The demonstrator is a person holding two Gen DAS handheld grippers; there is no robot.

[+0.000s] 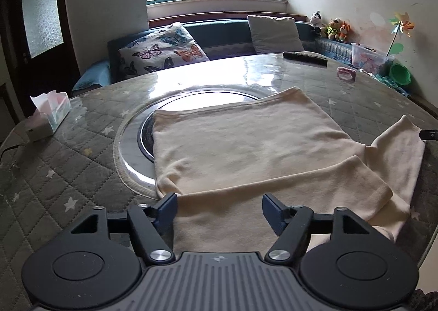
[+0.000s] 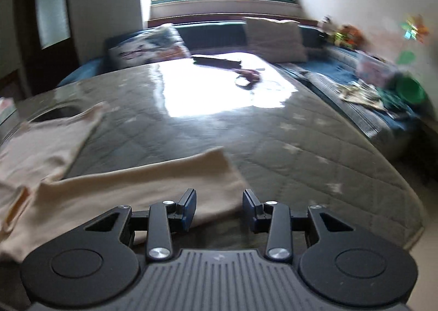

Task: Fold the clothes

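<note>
A cream long-sleeved top (image 1: 246, 141) lies flat on the quilted table (image 1: 68, 174). One sleeve (image 1: 301, 182) is folded across its near part, and the other sleeve (image 1: 397, 152) stretches out to the right. My left gripper (image 1: 219, 209) is open just above the top's near edge, with the cloth lying under its wide-apart fingers and nothing pinched. In the blurred right wrist view, my right gripper (image 2: 219, 208) is open over the end of the spread sleeve (image 2: 137, 182). Its pads are clear of the cloth. The body of the top (image 2: 41, 146) lies to its left.
A tissue box (image 1: 52, 111) stands at the table's left edge. A remote (image 1: 305, 58) and a small pink item (image 1: 346, 73) lie at the far side. A round glass insert (image 1: 131, 130) sits partly under the top. A sofa with cushions (image 1: 164, 50) lies beyond, and a toy box (image 1: 369, 57) is at right.
</note>
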